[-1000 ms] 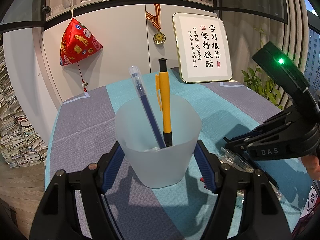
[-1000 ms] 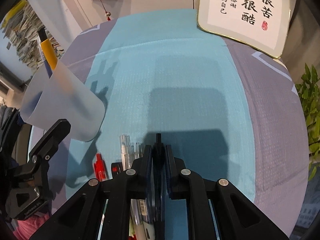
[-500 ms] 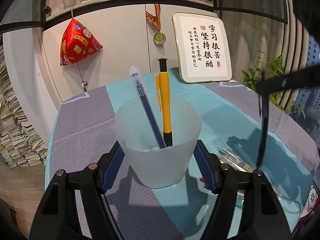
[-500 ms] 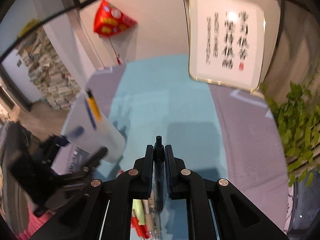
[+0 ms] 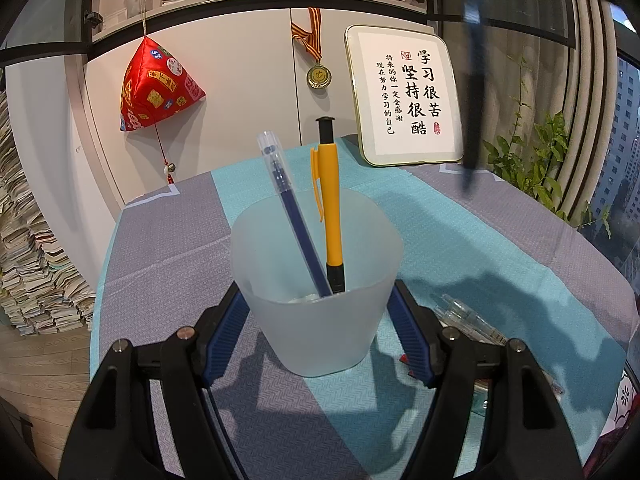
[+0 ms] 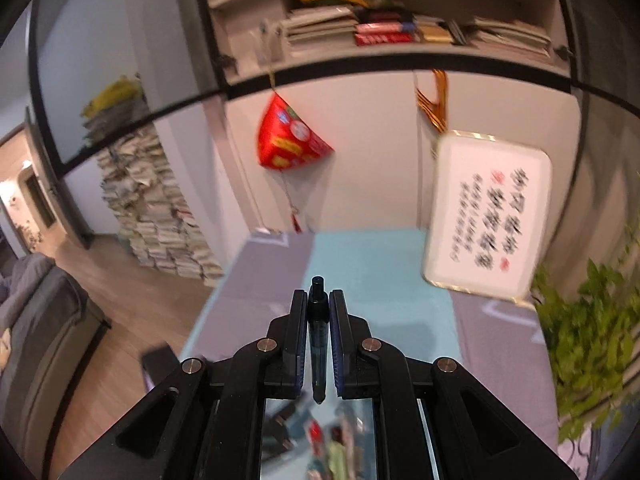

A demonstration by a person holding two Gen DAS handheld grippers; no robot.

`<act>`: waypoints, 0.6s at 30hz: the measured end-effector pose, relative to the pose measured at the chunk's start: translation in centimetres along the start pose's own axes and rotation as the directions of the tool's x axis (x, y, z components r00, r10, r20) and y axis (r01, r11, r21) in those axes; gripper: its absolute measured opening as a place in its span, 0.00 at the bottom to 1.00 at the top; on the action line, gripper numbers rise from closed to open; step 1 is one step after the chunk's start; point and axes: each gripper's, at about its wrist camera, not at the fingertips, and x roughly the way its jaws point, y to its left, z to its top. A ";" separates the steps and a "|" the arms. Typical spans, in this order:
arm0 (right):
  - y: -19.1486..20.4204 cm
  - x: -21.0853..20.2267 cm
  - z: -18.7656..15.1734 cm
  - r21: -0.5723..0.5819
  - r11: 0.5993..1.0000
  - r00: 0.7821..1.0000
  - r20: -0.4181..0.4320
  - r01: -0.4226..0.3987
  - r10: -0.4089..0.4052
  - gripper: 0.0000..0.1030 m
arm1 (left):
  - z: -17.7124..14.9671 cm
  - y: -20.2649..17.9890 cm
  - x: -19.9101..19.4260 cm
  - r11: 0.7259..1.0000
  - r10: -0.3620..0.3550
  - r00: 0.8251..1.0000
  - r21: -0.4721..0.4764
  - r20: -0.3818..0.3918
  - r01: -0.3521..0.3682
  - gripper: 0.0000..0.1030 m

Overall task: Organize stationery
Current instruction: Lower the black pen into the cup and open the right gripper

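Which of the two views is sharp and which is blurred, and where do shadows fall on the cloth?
Left wrist view: sharp; the frosted cup casts a dark shadow toward the camera on the tablecloth. Right wrist view: motion blur smears the framed sign and plant; only the dark pen looks crisp.

Frosted matt plastic cup point(image 5: 316, 312); woven cloth table cover point(image 5: 168, 264); glossy yellow plastic pen point(image 5: 331, 208); shiny satin pouch point(image 5: 156, 88).

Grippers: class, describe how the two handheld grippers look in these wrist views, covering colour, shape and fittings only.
Both the left gripper and the right gripper are matte black, with two angular arms that taper forward to flat fingers. The fingers carry ribbed blue pads on their inner faces. Round silver bolt heads mark the joints. No cables, lettering, sleeves or hands show.
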 end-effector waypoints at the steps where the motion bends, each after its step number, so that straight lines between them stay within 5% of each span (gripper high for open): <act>1: 0.5 0.4 0.3 -0.008 1.000 1.000 0.003 -0.008 0.008 0.10 | 0.0 0.0 0.0 1.000 0.000 1.000 0.000 0.000 0.000 0.67; 18: 1.3 7.0 -1.6 0.006 1.000 0.994 -0.101 -0.031 0.031 0.10 | 0.0 0.0 0.0 1.000 0.000 1.000 -0.001 -0.001 0.000 0.68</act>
